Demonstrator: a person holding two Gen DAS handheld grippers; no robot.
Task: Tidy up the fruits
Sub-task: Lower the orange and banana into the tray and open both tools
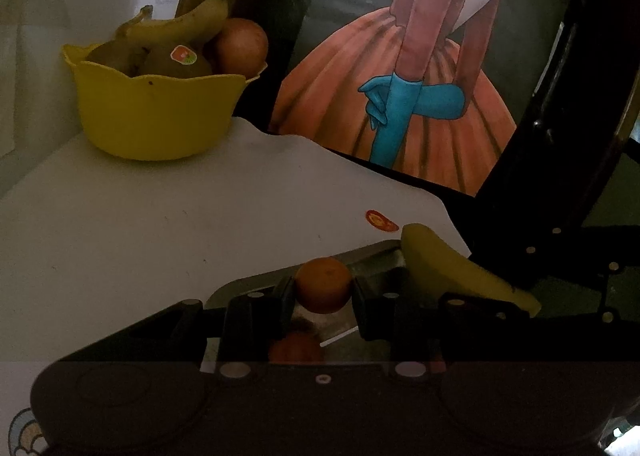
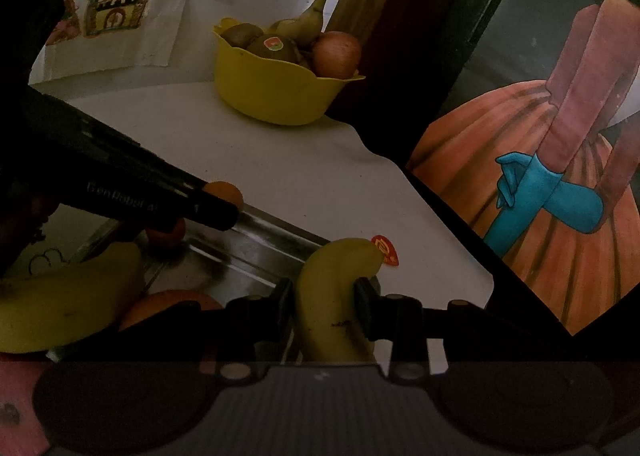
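Gripping a small orange (image 1: 323, 284), the left gripper (image 1: 323, 290) matches the right gripper (image 2: 325, 304) clamped on a banana (image 2: 334, 296), both probably bound for the yellow bowl (image 1: 156, 115).

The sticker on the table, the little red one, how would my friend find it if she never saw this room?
Start at the white table with the yellow bowl of fruit at the back. Come forward to the shiny metal tray, where the right gripper holds a banana. The red sticker lies flat on the bare tabletop just past that banana's tip; the similar sticker in the bowl sits on a kiwi.
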